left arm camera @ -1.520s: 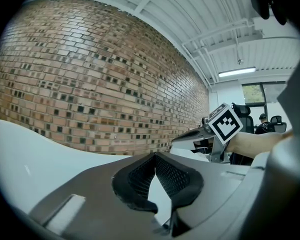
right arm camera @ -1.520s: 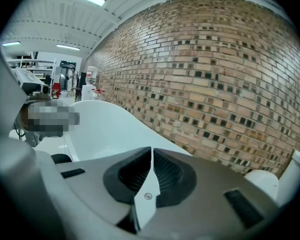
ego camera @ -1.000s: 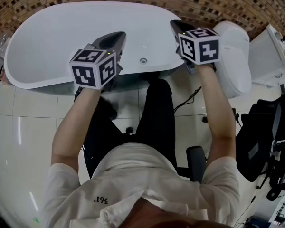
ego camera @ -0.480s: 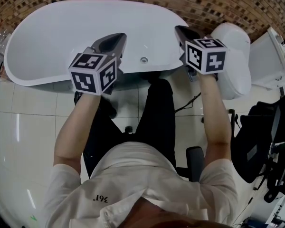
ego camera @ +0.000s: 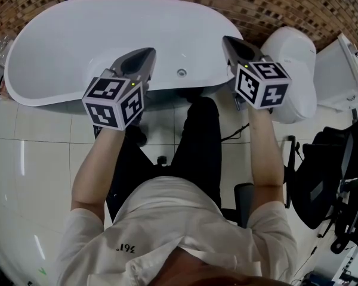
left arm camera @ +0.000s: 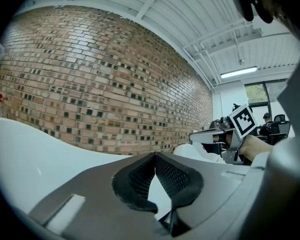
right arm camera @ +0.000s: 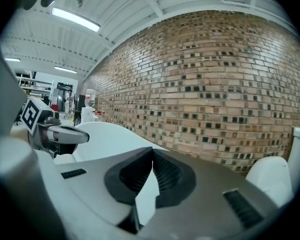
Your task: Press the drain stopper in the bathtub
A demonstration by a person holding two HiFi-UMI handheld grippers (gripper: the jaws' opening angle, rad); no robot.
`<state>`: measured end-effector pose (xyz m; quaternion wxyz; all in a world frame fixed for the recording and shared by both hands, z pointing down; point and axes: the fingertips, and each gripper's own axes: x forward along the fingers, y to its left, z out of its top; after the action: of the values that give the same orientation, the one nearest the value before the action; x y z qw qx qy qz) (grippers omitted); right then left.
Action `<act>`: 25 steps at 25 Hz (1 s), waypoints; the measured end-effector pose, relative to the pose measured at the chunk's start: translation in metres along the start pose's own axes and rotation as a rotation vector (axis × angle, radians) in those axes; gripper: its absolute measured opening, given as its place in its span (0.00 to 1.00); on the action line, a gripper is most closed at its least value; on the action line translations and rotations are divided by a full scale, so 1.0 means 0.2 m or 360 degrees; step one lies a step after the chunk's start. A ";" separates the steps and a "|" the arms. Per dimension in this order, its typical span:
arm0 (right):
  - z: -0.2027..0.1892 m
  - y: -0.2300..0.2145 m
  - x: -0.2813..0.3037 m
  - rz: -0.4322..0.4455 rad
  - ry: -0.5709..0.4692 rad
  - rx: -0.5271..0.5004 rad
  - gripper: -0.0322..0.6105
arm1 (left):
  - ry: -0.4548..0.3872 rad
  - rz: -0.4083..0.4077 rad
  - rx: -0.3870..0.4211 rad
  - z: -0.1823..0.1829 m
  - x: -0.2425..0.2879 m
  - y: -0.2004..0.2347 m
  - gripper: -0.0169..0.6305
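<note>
I hold both grippers over the near rim of the white bathtub (ego camera: 65,46). My left gripper (ego camera: 148,52) is clenched tight on nothing. My right gripper (ego camera: 227,40) is closing tip to tip, with nothing between its jaws. The drain stopper (ego camera: 181,72) sits low in the tub by its near wall, between the two grippers and touched by neither.

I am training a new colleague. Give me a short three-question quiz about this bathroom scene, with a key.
1. True or false: the left hand-held gripper holds a sponge.
2. What stands behind the bathtub? A) window B) brick wall C) curtain
3. Fill in: in the head view, the white fixture right of the bathtub is a ____.
Key: 1 false, its jaws are shut and empty; 2 B; 3 toilet.
</note>
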<state>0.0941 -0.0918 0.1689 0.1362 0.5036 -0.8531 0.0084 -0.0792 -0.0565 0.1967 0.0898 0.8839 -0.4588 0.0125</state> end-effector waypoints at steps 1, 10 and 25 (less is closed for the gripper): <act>-0.01 0.00 0.00 0.0006 -0.0005 0.0020 0.05 | 0.0002 0.0000 -0.0006 -0.01 0.00 0.00 0.03; -0.13 0.01 -0.02 0.0009 0.0015 0.0037 0.05 | 0.0014 0.0005 -0.0014 -0.06 -0.03 0.00 0.03; -0.17 0.00 -0.02 -0.0004 0.0028 0.0031 0.05 | 0.0019 0.0033 0.0025 -0.07 -0.03 0.00 0.03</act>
<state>0.1032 -0.0821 0.2011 0.1386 0.5060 -0.8511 0.0210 -0.0818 -0.0497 0.2095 0.0854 0.8796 -0.4674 0.0223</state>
